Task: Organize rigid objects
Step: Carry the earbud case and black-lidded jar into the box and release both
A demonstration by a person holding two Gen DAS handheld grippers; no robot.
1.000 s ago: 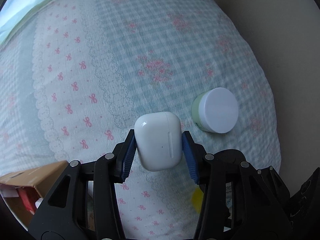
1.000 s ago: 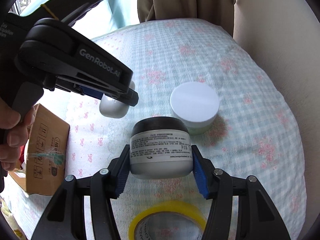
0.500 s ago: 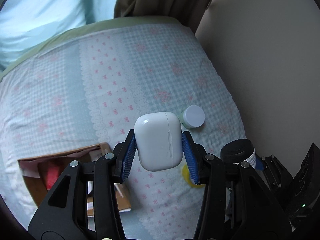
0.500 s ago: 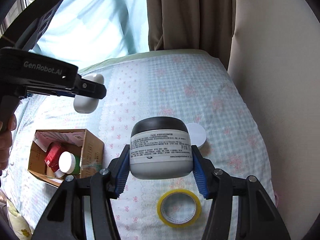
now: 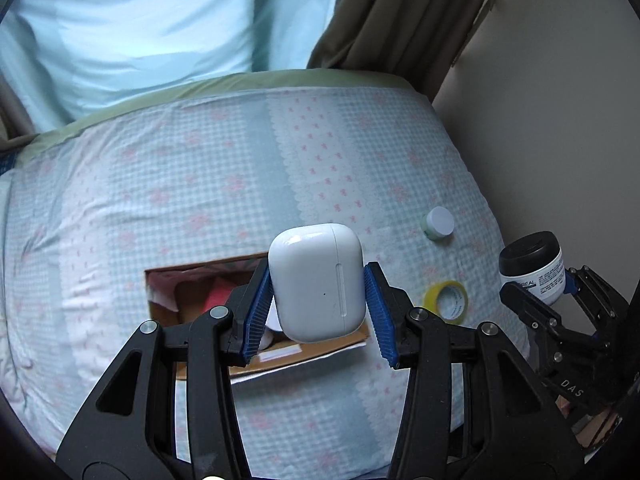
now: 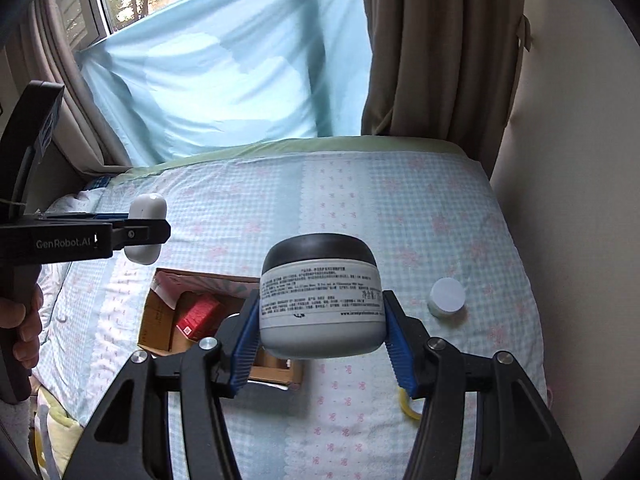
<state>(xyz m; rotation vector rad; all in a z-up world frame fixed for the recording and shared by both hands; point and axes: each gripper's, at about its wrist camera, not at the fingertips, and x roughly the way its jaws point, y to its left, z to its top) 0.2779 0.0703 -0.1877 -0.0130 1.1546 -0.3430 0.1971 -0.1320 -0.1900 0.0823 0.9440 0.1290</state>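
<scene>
My left gripper [image 5: 318, 300] is shut on a white earbud case [image 5: 316, 280] and holds it high above the open cardboard box [image 5: 168, 304] on the bed. The case also shows in the right wrist view [image 6: 146, 230]. My right gripper [image 6: 320, 320] is shut on a white cream jar with a black lid [image 6: 320, 296], held in the air above the box's [image 6: 160, 320] right end. That jar also shows in the left wrist view [image 5: 532, 268]. The box holds a red packet [image 6: 198, 316] and other items.
A small jar with a white lid [image 6: 447, 297] and a yellow tape roll [image 5: 446, 300] lie on the checked bedspread [image 5: 200, 180] to the right of the box. A wall [image 6: 580, 160] and brown curtain [image 6: 432, 60] stand at the right, a light blue sheet [image 6: 240, 80] at the back.
Both grippers have risen well above the bed with their objects and swung left over the cardboard box. The small jar and tape roll now look far smaller.
</scene>
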